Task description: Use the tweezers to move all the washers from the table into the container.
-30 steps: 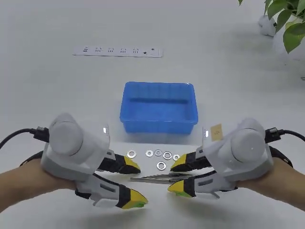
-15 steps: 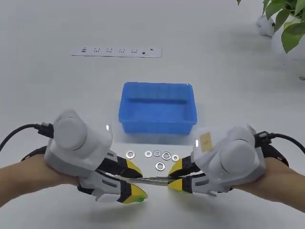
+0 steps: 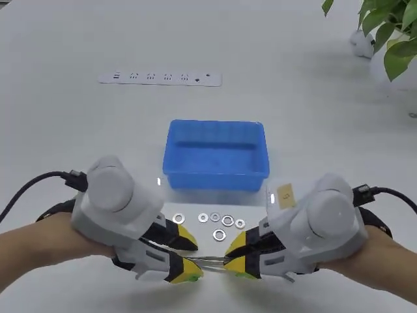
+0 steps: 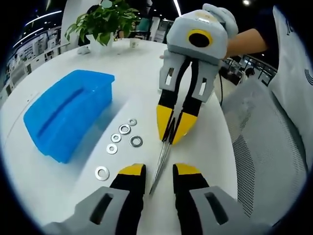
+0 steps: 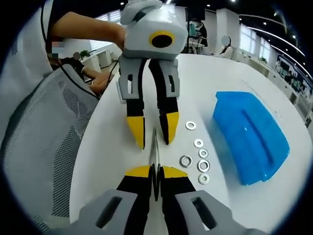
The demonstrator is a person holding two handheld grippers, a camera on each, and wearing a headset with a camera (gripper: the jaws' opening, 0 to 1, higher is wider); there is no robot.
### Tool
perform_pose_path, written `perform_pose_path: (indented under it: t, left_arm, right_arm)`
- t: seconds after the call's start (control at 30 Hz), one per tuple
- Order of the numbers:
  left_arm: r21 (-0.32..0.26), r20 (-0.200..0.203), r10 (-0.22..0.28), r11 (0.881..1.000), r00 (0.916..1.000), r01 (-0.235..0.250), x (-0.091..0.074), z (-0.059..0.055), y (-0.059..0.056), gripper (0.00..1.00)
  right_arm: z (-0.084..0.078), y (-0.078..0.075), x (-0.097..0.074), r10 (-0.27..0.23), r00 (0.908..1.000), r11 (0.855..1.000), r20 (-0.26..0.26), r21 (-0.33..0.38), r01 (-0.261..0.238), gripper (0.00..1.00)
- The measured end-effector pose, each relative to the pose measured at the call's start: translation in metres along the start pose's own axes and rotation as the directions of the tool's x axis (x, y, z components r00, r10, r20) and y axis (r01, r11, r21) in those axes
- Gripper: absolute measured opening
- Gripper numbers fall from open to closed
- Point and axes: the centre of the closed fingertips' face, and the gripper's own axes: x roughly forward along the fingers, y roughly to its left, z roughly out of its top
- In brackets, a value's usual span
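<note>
The tweezers pickup is happening: the right tool (image 5: 156,171) is clamping the thin steel tweezers (image 4: 165,147), while the left tool (image 4: 160,169) is straddling their other end, jaws apart. Next probably calls for lifting and aiming the tips. Six shiny flat washers (image 3: 227,221) are lying on the desk (image 3: 293,98), just before the blue container (image 3: 215,181).

tweezers (image 3: 210,259) ends hidden, plant (image 3: 376,14) cropped — top-right

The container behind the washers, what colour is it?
The container is plain bright blue; the head view shows it best.
</note>
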Motion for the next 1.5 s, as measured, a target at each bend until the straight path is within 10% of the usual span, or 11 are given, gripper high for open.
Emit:
perform_pose_path:
  t: [0.73,1.5]
  left_arm:
    - [0.080,-0.048,-0.001,0.997,0.9988,0.005,-0.005,-0.006,-0.002,0.08]
    - [0.145,0.015,0.030,0.989,0.9994,-0.032,-0.047,0.033,-0.025,0.07]
  right_arm:
    - [0.012,0.003,-0.006,0.003,0.9984,1.000,0.056,-0.030,-0.002,0.07]
    - [0.016,0.012,0.001,0.008,0.9970,0.992,0.077,-0.127,0.002,0.07]
